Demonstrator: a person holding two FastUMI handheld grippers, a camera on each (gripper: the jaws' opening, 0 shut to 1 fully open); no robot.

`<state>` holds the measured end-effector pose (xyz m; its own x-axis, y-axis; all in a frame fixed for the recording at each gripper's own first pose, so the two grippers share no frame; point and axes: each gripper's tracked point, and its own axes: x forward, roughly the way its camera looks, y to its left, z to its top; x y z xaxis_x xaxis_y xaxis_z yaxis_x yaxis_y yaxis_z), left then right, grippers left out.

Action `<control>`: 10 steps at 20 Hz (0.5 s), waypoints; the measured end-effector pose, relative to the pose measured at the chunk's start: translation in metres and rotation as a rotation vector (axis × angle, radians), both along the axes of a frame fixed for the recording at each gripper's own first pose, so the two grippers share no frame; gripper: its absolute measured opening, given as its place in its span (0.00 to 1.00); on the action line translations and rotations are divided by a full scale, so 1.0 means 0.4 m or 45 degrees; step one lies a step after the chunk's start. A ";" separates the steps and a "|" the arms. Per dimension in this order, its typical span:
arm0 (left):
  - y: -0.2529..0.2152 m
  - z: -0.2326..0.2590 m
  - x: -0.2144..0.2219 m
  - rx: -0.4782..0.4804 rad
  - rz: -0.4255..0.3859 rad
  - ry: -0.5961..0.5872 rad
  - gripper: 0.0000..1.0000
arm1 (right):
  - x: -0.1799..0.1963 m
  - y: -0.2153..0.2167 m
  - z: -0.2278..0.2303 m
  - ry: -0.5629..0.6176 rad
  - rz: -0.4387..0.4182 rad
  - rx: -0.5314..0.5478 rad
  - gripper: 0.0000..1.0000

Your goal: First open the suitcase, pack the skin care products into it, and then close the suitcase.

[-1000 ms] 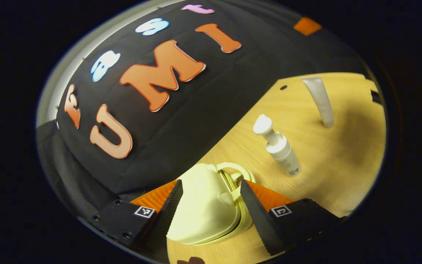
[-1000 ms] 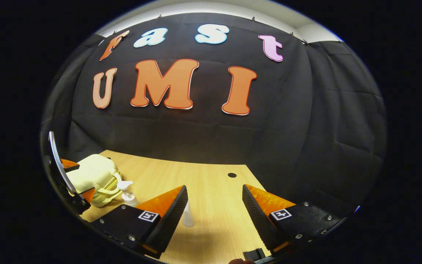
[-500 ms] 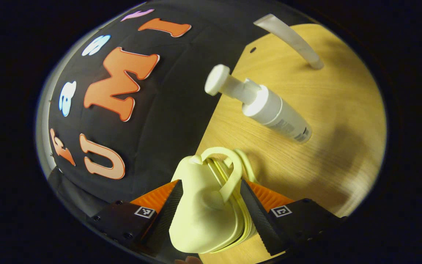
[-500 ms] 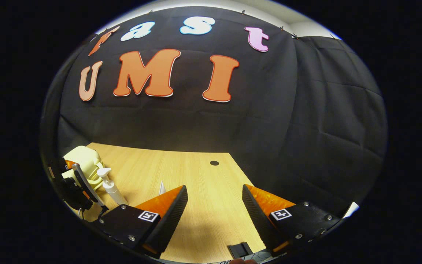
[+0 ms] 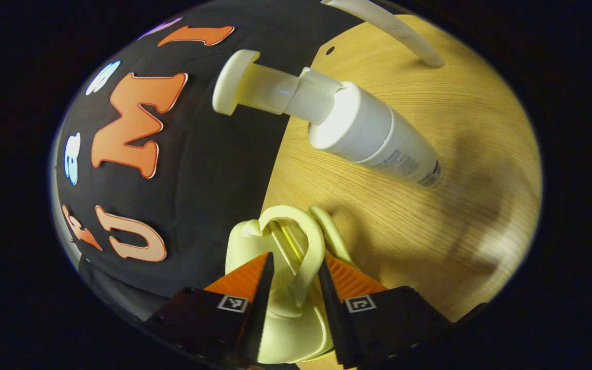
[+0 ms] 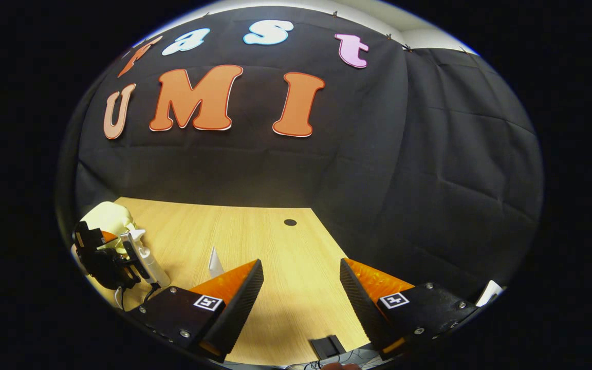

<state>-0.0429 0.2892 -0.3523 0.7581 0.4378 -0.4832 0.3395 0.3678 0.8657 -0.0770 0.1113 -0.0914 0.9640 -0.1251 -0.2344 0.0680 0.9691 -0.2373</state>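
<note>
Opening step: we see the left claw (image 5: 293, 288) narrowed about the closed suitcase's (image 5: 275, 329) handle (image 5: 310, 246) on the worktop (image 5: 429, 216); right claw (image 6: 301, 288) wide, empty. Next, we judge, lifting its lid.

Unreadable fine print on pump bottle (image 5: 378, 139)

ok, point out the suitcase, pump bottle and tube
suitcase (image 5: 242, 244): left gripper view, on its shell.
pump bottle (image 5: 373, 136): left gripper view, on its body.
tube (image 5: 404, 38): left gripper view, on its middle.
</note>
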 end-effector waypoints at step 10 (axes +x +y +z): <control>0.013 0.148 -0.010 -0.267 0.059 -0.005 0.03 | 0.004 0.077 0.042 -0.038 0.081 0.005 0.95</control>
<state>-0.0467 0.2944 -0.2932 0.7415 0.3622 -0.5648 0.3152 0.5551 0.7698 -0.0756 0.1419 -0.0747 0.9766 -0.0622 -0.2056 0.0130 0.9725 -0.2326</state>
